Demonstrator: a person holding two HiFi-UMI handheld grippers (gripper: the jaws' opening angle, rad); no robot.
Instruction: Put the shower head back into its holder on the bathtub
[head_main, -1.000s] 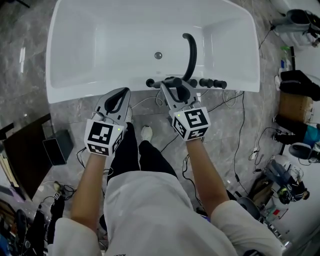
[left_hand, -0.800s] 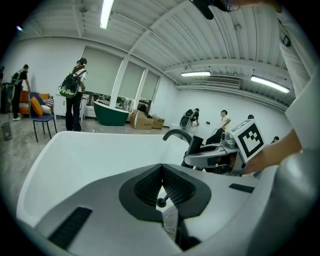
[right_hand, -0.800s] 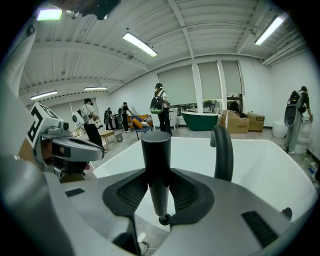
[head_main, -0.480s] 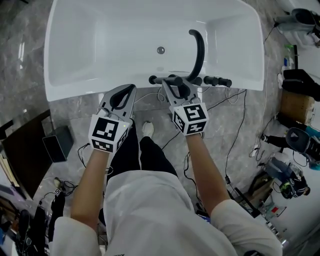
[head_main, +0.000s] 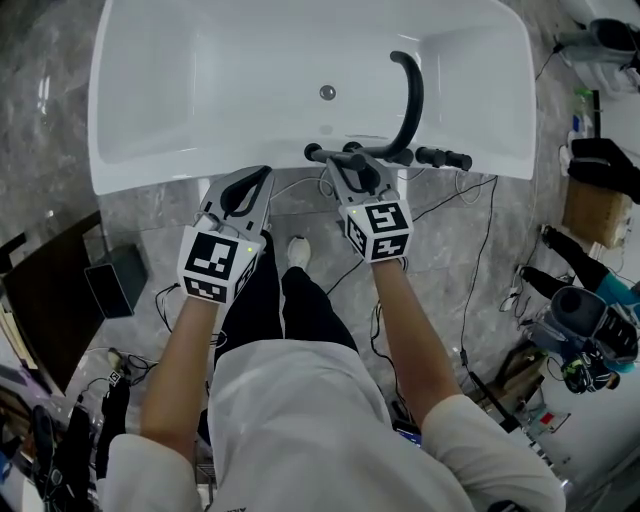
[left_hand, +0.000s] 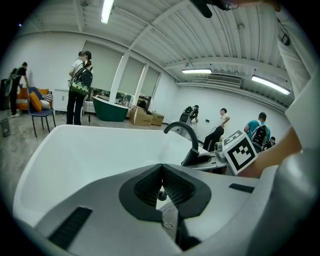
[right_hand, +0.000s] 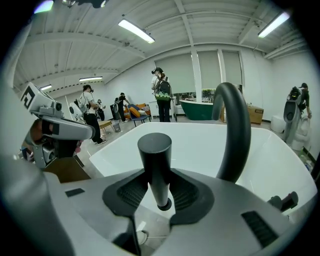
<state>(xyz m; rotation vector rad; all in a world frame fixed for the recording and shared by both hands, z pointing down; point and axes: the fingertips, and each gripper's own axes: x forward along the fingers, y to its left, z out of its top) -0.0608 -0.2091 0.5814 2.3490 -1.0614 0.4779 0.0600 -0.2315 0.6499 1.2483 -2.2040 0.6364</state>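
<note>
The white bathtub (head_main: 140, 160) fills the top of the head view, with a curved black spout (head_main: 412, 90) and a row of black fittings (head_main: 440, 158) on its near rim. My right gripper (head_main: 352, 168) hovers just before those fittings, shut on the black cylindrical shower head (right_hand: 156, 165), which stands upright between its pads (right_hand: 182, 192). The spout (right_hand: 235, 130) rises just right of it. My left gripper (head_main: 256, 176) sits to the left at the tub's near edge, shut with nothing held (left_hand: 161, 175). I cannot make out the holder among the fittings.
A pale hose (head_main: 296, 192) and dark cables (head_main: 480, 250) trail over the marble floor below the tub. A black box (head_main: 115, 290) lies left, bags and equipment (head_main: 590, 200) right. My shoe (head_main: 295, 252) is between the arms. People (left_hand: 80, 85) stand beyond the tub.
My right gripper has sunk with the shower head toward the fittings on the tub's rim. The left gripper has dropped slightly and stays shut.
</note>
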